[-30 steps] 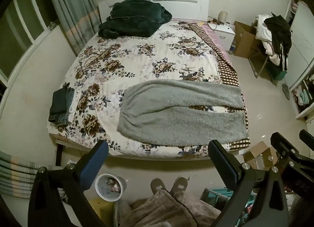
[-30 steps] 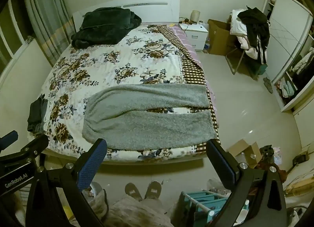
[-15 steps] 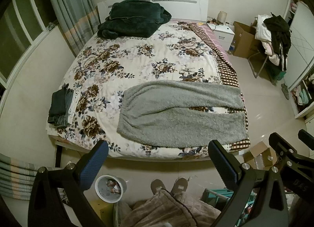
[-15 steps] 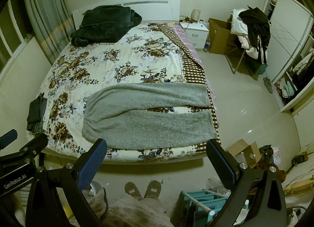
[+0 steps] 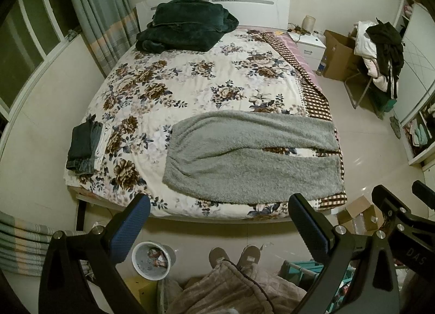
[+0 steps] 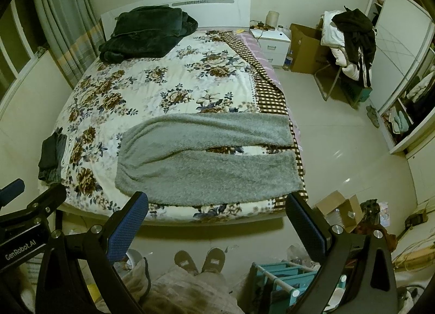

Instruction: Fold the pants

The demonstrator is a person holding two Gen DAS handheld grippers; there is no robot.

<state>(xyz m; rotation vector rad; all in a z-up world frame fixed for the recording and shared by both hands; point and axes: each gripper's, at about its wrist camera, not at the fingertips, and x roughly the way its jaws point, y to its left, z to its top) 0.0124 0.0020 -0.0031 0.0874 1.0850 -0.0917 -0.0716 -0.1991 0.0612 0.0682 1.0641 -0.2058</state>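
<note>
Presently, the grey fleece pants (image 5: pixel 252 159) are seen spread flat across the near edge of the floral bed (image 5: pixel 190 88), centre of the frame, legs pointing right, while the left gripper (image 5: pixel 217 224) and right gripper (image 6: pixel 216 221) are held wide apart, empty, low in each view.

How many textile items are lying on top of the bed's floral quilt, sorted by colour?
Grey: 1, the fleece pants spread flat across the foot of the bed.
Dark green: 1, the plush blanket bundled by the headboard.
Dark blue-black: 1, the small stack of folded clothes at the left edge; how many pieces it holds cannot be told.
Total: 3
</note>
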